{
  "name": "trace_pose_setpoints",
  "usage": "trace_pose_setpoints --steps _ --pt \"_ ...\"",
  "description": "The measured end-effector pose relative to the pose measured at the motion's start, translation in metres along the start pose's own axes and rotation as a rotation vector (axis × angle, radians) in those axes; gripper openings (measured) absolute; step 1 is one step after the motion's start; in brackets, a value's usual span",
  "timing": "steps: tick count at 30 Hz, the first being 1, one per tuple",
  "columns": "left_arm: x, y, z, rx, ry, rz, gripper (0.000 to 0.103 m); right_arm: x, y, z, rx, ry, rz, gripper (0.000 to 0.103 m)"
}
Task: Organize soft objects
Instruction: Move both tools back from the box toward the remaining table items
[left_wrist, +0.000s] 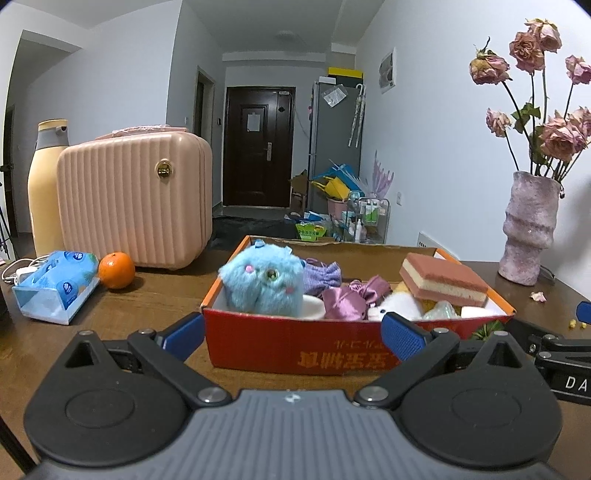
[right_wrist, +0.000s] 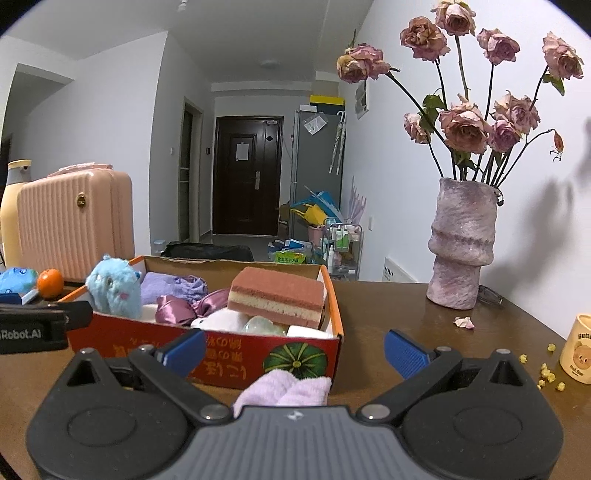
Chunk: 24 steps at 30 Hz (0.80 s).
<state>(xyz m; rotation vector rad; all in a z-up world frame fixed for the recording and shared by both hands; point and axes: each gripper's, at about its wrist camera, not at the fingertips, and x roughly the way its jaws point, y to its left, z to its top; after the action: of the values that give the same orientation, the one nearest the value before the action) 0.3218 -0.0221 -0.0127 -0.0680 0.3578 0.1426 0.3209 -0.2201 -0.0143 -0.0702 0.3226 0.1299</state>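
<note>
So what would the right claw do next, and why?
Probably ease forward and down, then close on the lilac cloth. It lies on the table between the open right claw and the red box, outside it, while the other soft things already sit inside.

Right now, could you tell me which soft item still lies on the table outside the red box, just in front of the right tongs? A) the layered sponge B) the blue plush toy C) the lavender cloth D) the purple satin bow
C: the lavender cloth lies on the table against the front wall of the red box, between the open right tongs, while the plush, sponge and bow are all inside the box.
</note>
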Motion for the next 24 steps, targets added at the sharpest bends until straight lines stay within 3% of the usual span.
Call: trace_pose_setpoints --steps 24 --pt "-0.044 0.017 -0.023 0.026 0.043 -0.022 0.103 -0.054 0.002 -0.024 0.020 0.026 0.064 0.103"
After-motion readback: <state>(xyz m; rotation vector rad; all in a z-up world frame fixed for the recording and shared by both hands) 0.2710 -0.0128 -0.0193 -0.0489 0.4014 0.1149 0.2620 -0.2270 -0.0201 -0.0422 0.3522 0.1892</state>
